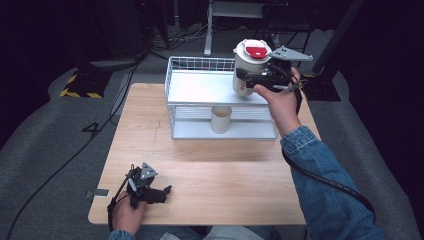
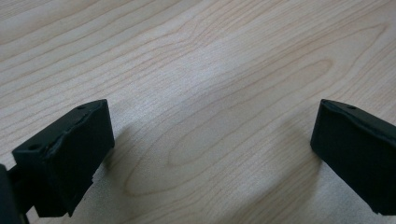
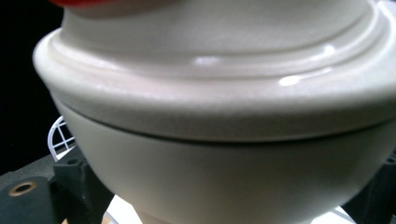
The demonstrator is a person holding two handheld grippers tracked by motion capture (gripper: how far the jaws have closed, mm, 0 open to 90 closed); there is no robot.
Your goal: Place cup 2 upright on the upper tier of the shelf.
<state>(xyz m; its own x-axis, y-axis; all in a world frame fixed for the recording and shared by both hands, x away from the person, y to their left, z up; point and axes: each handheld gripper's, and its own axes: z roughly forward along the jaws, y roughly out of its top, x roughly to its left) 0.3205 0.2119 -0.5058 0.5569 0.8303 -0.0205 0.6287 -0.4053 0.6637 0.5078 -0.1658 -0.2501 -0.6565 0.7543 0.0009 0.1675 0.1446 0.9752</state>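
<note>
My right gripper point(image 1: 261, 80) clamps the upright cup point(image 1: 248, 68) above the rack's point(image 1: 200, 87) top shelf, at its 3 o'clock end. My left gripper point(image 1: 161, 191) rests wide open and empty on the surface point(image 1: 225, 170).

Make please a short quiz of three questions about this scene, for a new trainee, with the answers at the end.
1. True or false: the right gripper holds the lidded white cup above the top shelf of the white wire rack.
2. Where does the small open cup stand? A) on the rack's lower shelf B) on the bare wooden table C) in the left gripper
3. Fill in: the left gripper's fingers are ____ with nothing between them.

Key:
1. True.
2. A.
3. open; it rests low at the table's near left corner.
</note>
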